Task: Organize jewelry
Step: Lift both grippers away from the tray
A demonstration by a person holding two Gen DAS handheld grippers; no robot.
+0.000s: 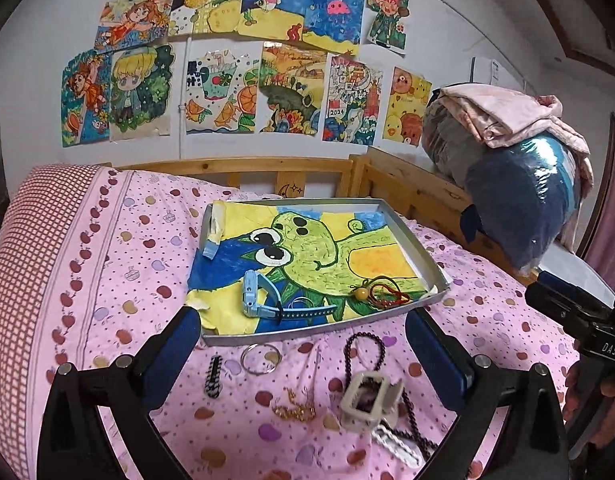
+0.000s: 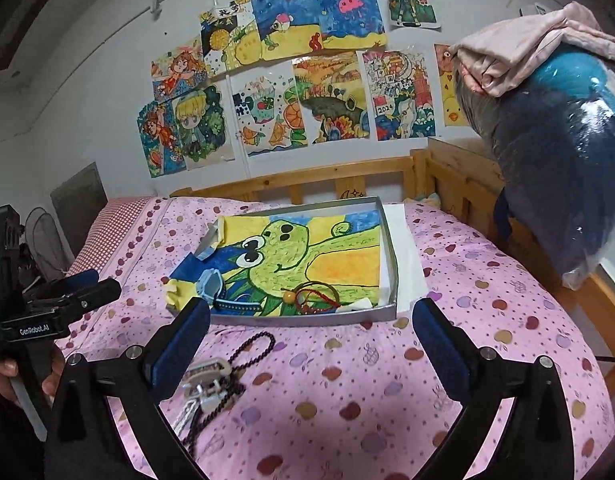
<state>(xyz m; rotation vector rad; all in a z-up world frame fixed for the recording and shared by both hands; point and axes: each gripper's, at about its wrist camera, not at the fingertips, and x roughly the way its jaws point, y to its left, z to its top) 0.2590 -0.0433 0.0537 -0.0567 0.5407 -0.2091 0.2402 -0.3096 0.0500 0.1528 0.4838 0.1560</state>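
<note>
2 low wrist views across the bed, both facing the tray [image 1: 411,236] [image 2: 391,256].

Your left gripper [image 1: 303,344] hangs wide apart over the pink bedspread [image 1: 147,248], nothing between its pads. The tray [image 1: 411,240] holds a blue watch [image 1: 263,296] and red cord [image 1: 387,292]. Key ring [image 1: 261,359], dark beads [image 1: 363,344] and gold chain [image 1: 293,410] lie just outside it.

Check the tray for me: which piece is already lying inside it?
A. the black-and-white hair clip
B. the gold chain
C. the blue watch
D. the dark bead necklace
C: the blue watch lies inside the tray on the drawing, while the dark bead necklace, gold chain and black-and-white hair clip lie on the pink bedsheet in front of it.
</note>
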